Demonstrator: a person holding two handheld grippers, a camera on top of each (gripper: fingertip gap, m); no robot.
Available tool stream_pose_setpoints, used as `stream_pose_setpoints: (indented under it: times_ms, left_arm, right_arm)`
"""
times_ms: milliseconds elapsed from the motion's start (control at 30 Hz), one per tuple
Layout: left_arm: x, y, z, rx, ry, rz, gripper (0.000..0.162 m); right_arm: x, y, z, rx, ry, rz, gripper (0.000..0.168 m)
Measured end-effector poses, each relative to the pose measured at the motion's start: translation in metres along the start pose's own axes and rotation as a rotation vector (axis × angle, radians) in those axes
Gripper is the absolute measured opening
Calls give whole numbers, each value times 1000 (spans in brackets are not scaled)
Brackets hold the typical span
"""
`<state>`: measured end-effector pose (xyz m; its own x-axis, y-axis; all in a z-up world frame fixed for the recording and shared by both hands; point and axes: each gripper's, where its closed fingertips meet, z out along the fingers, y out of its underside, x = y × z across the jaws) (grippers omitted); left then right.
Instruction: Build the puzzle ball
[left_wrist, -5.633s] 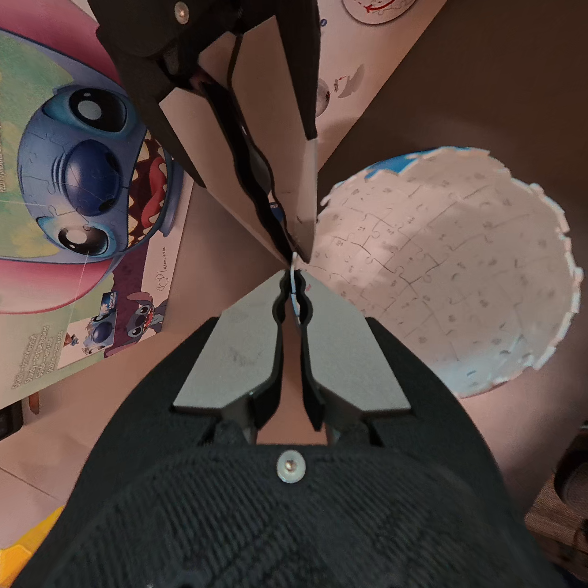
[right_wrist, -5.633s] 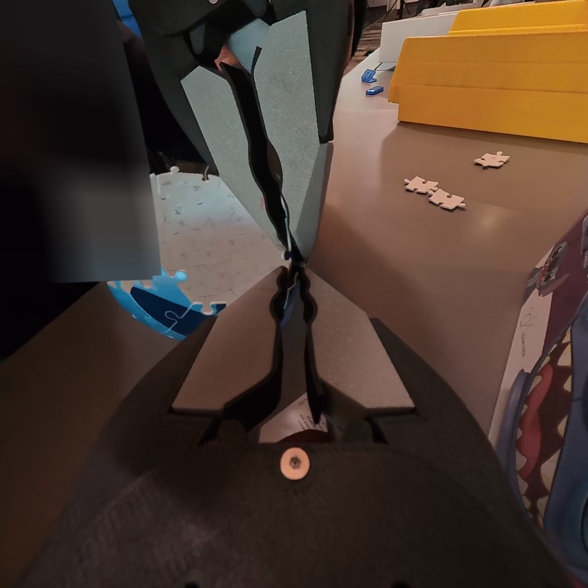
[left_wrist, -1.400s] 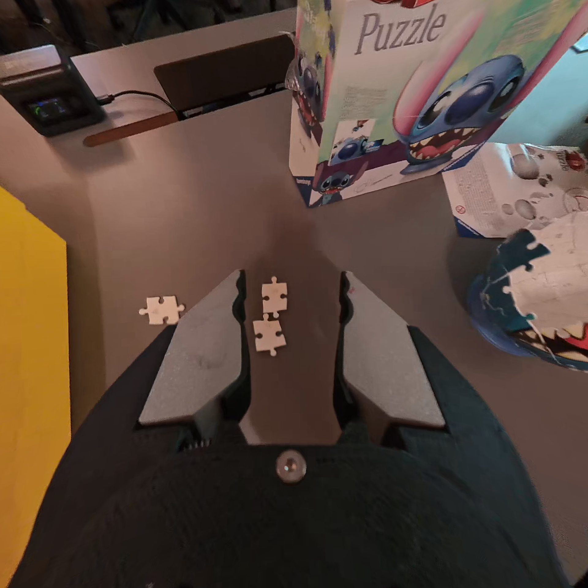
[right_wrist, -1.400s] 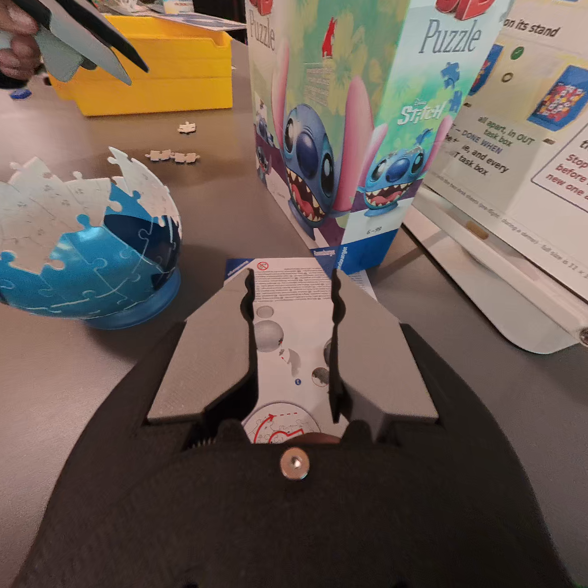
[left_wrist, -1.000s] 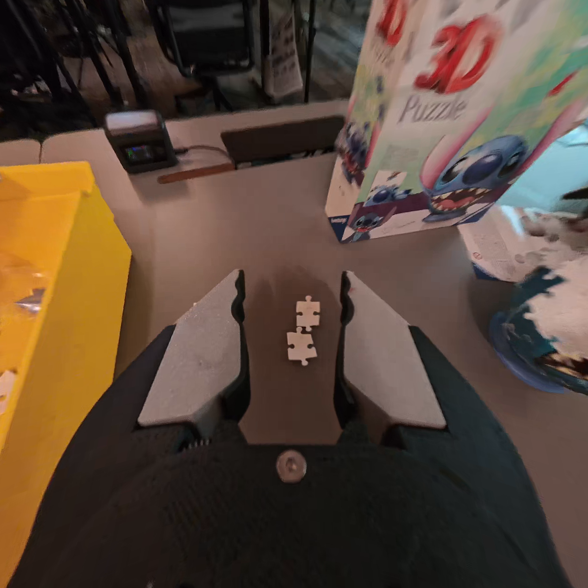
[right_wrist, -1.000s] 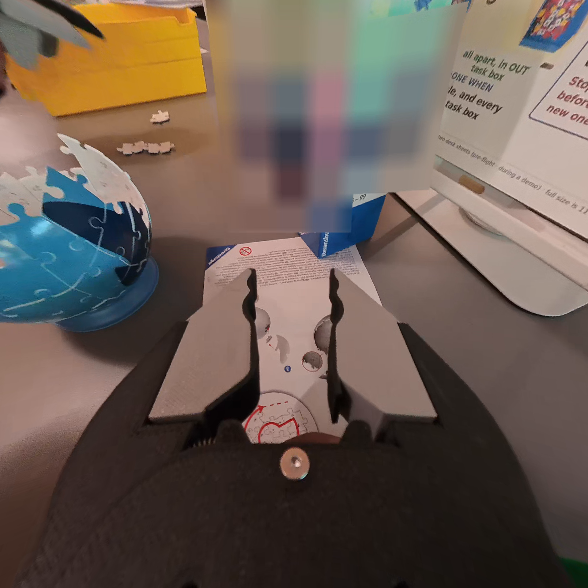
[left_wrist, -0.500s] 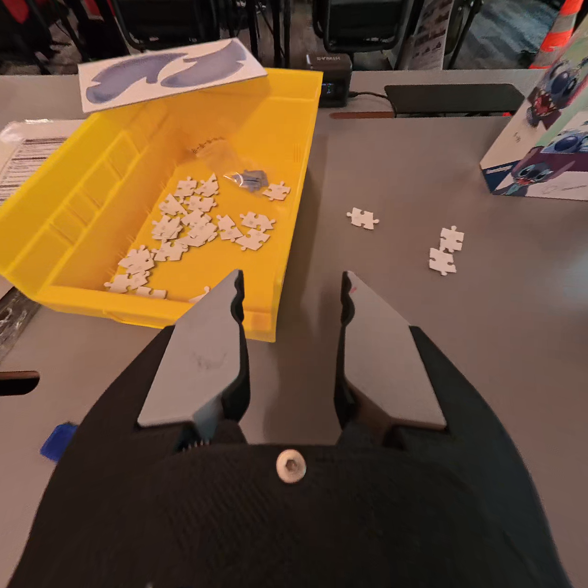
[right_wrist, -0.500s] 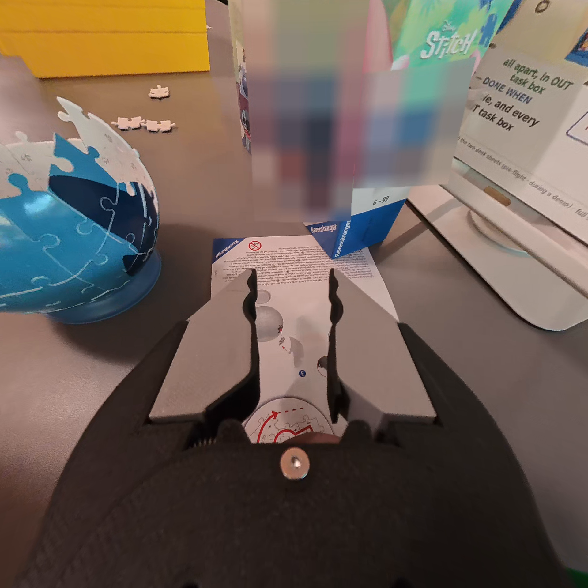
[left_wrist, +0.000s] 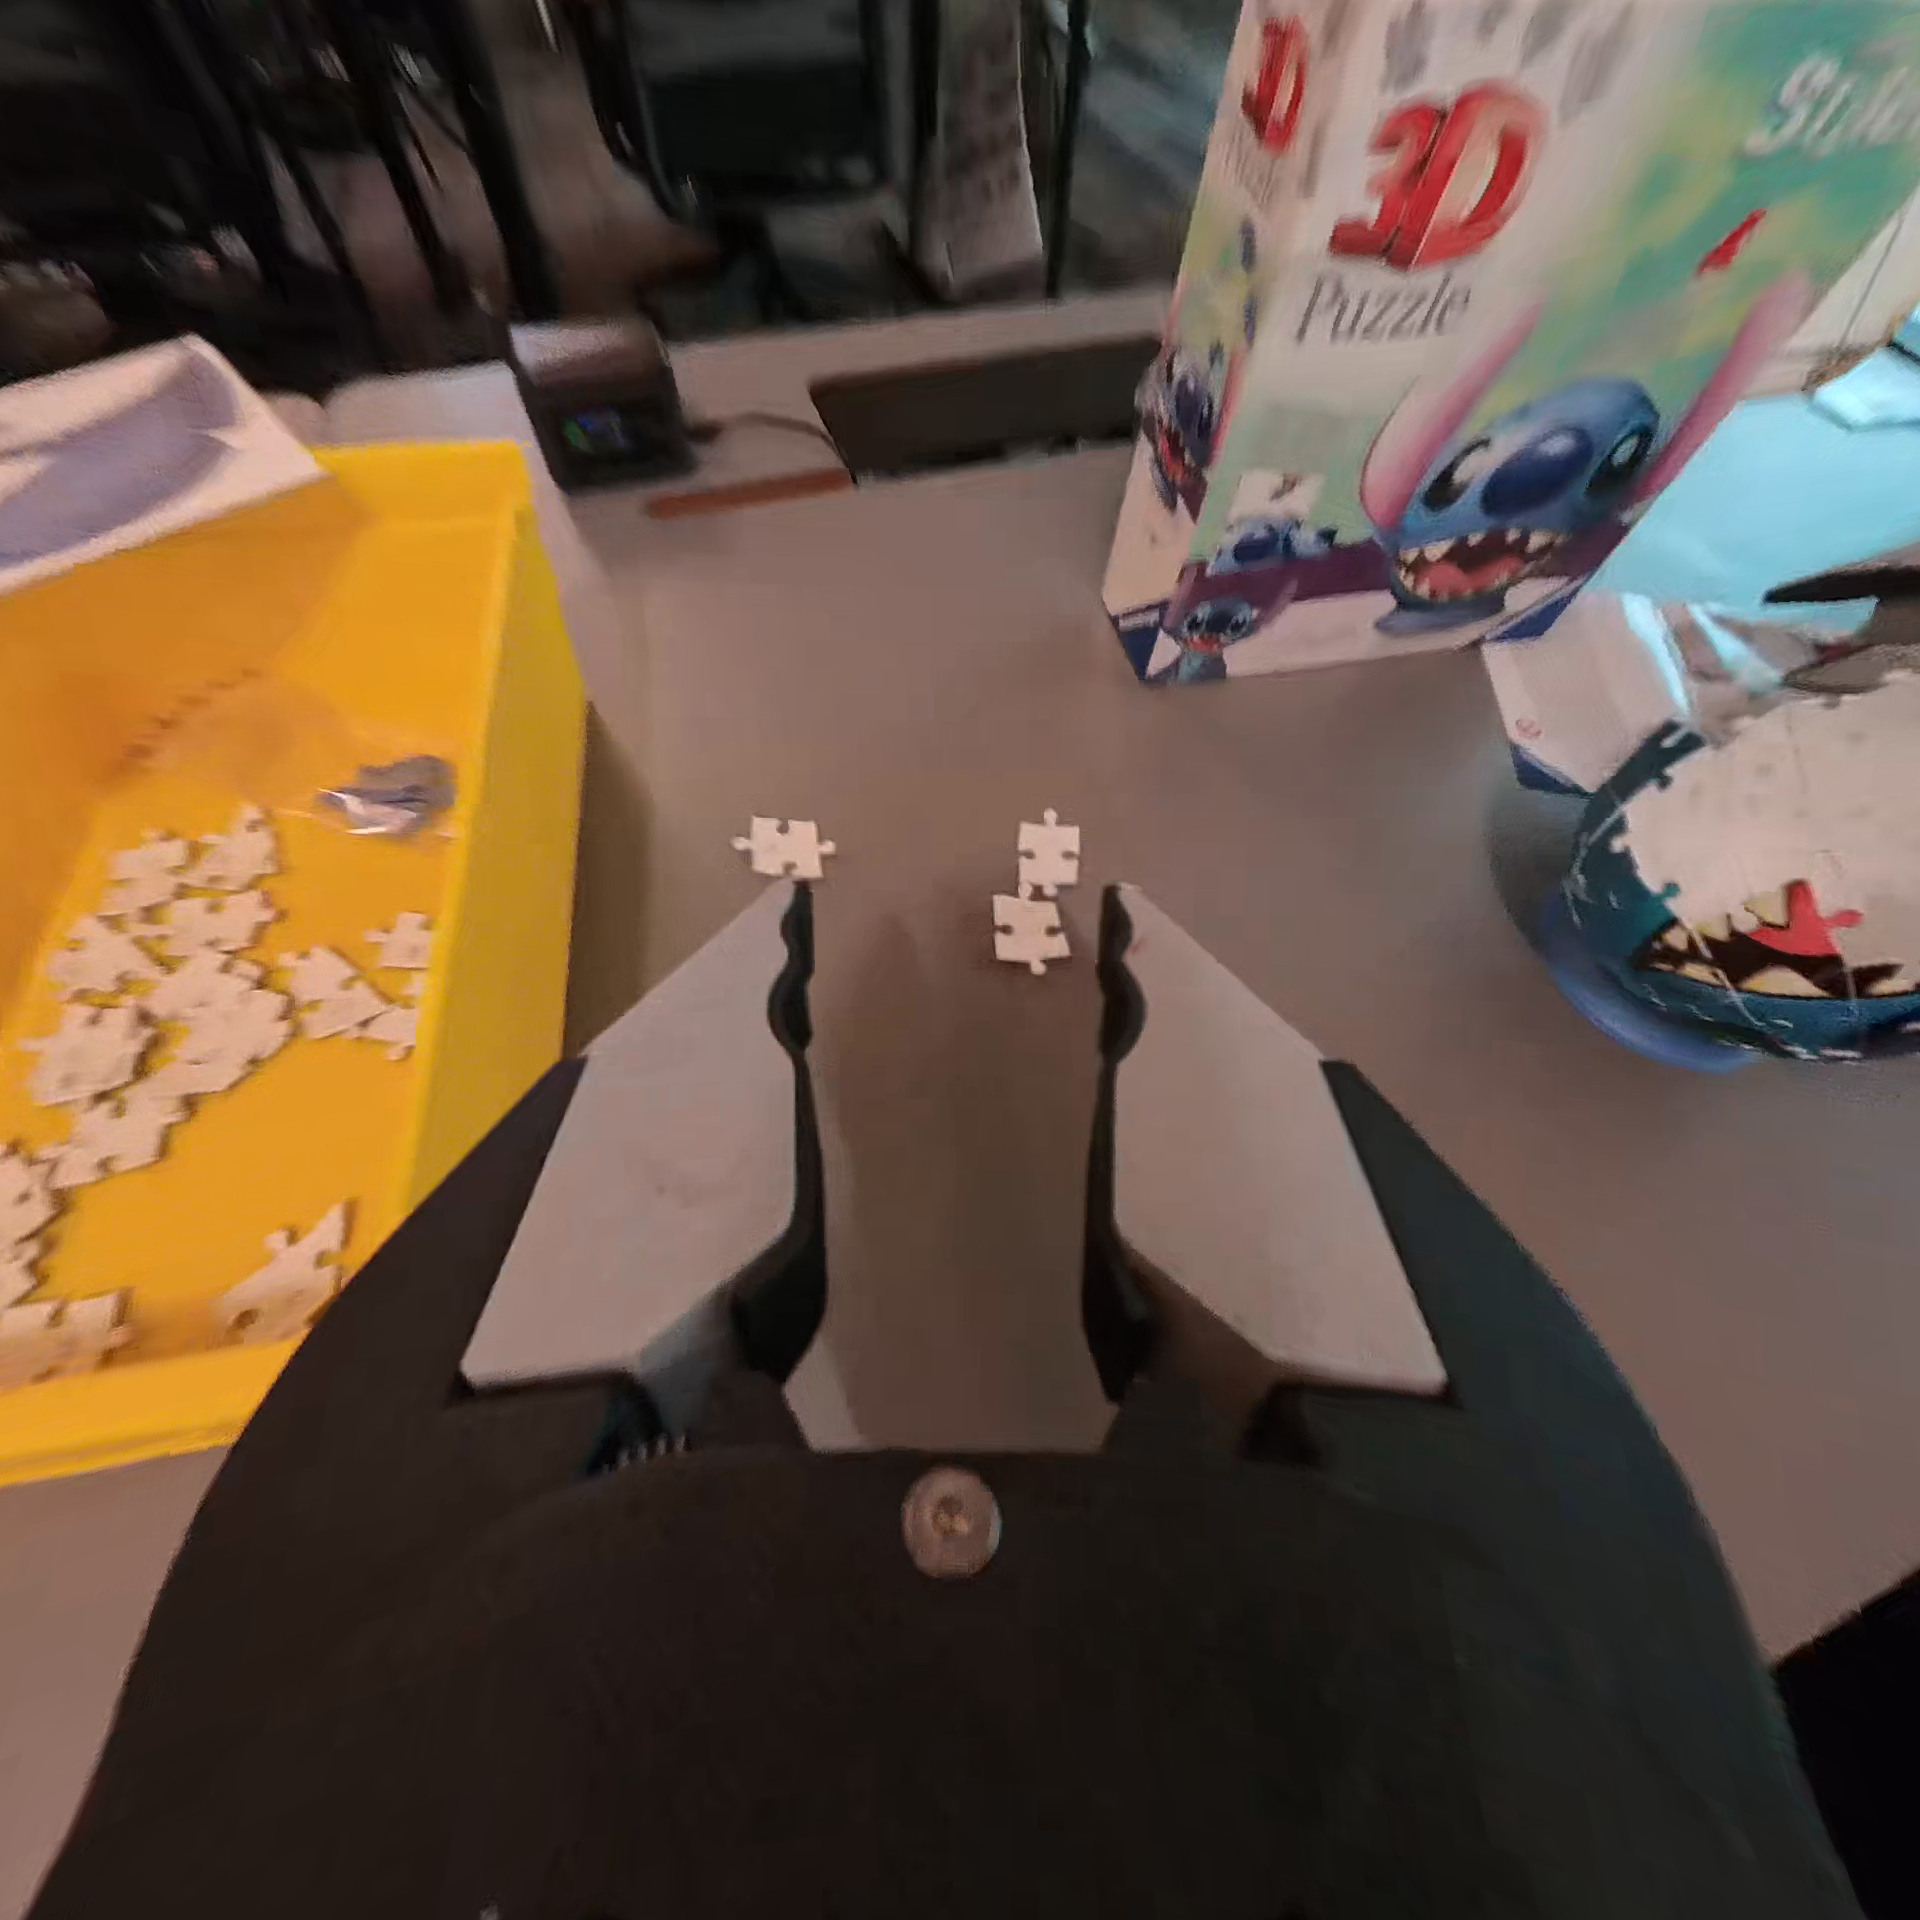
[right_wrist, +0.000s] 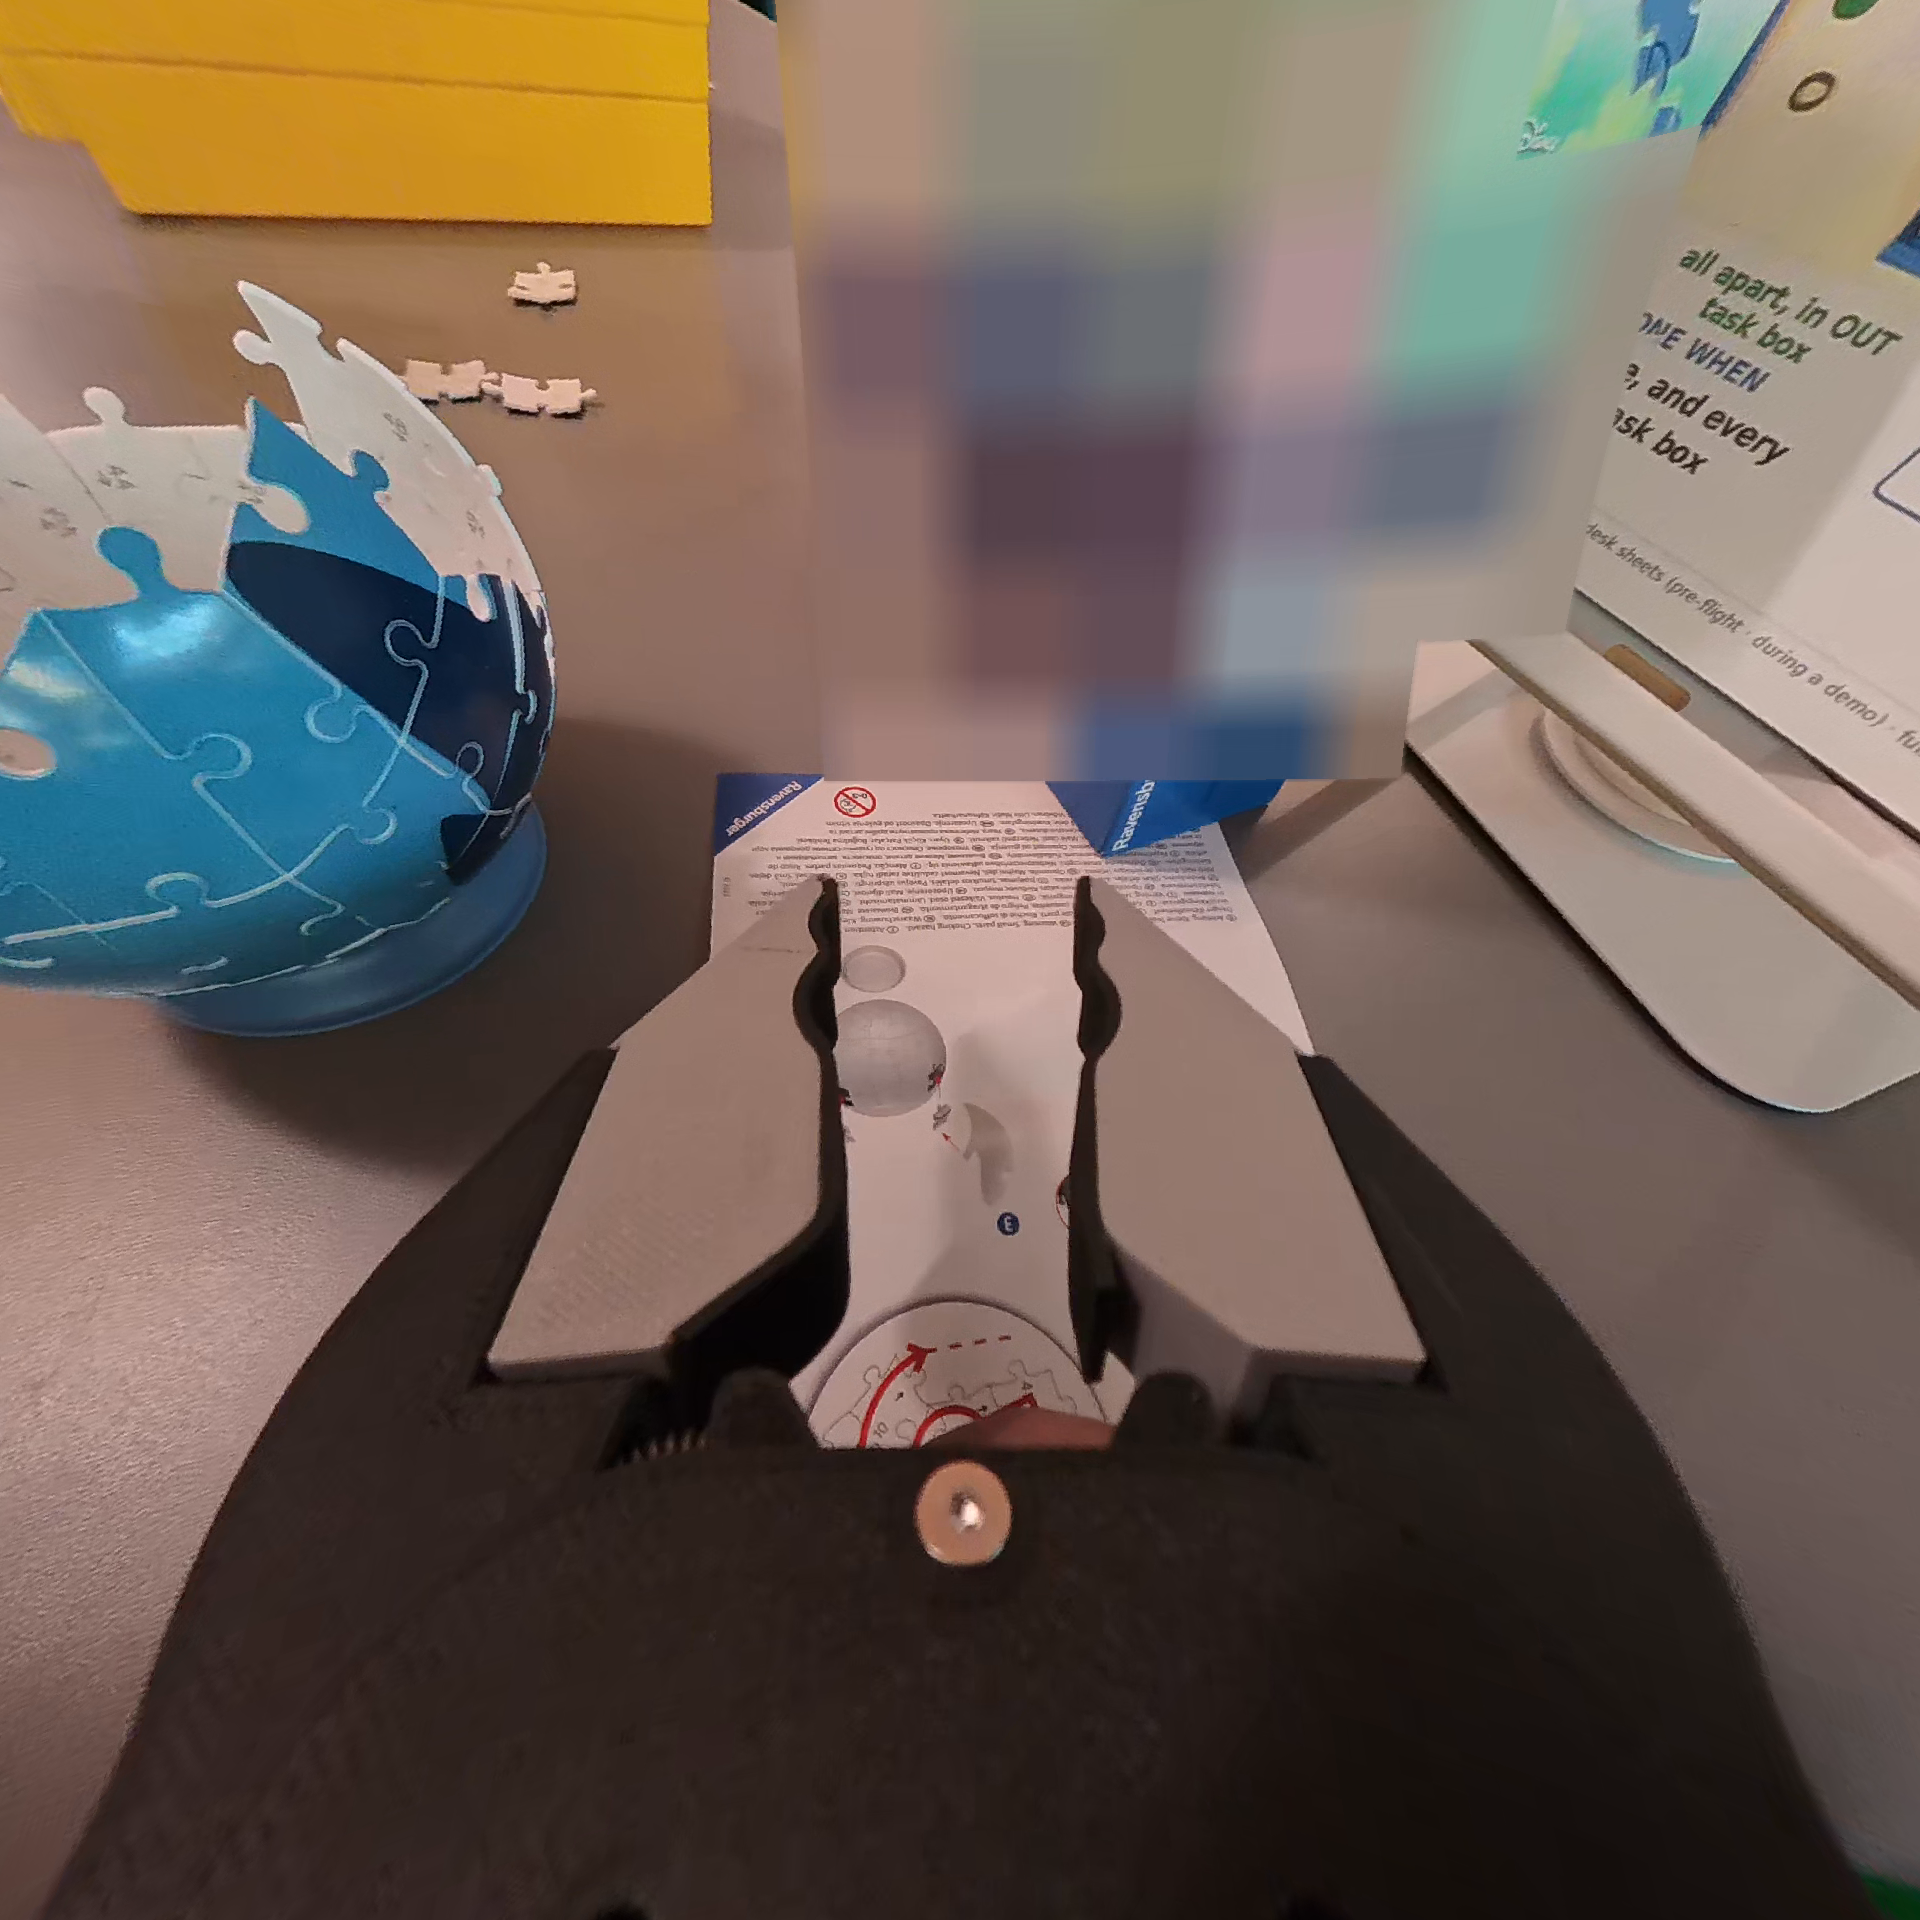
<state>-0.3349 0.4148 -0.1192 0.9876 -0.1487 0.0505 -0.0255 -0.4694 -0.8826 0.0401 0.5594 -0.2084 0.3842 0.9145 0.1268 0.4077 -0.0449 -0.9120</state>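
Puzzle ball (right_wrist: 260, 727) half built, blue shell, jagged white rim, on stand (right_wrist: 416, 966)

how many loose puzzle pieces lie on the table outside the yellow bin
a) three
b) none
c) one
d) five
a: the left wrist view shows a single piece beside the yellow bin and a pair touching each other on the table, ahead of the open left gripper.
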Motion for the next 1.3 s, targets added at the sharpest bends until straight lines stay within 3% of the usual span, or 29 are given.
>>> stream_pose_setpoints:
  times_ms: [233, 367, 567, 667, 900, 1067, 1167, 1300]
  left_arm:
    - [-21, 26, 112, -302, -17, -16, 53]
    - [-48, 53, 151, -438, -76, -84, 53]
    - [-74, 69, 169, -501, -167, -72, 52]
    - [-80, 66, 171, -466, -176, -79, 24]
    - [-68, 68, 164, -441, -151, -45, 24]
    - [-15, 19, 146, -266, -21, -17, 24]
    - [49, -34, 127, -126, 81, 115, 24]
    - [152, -92, 106, 36, 309, 222, 24]
  right_arm:
    - [-3, -1, 0, 2, -18, -9, 42]
    - [-4, -1, 0, 2, -18, -21, 42]
    - [-10, -1, 1, -3, -45, -32, 42]
    - [-12, -3, 0, 3, -54, -31, 41]
    - [-12, -12, -6, 36, -40, -35, 40]
    - [-16, -29, -19, 80, -42, -95, 37]
    - [-22, -61, -44, 167, -11, -167, 32]
    - [-40, -106, -61, 267, -108, -65, 33]
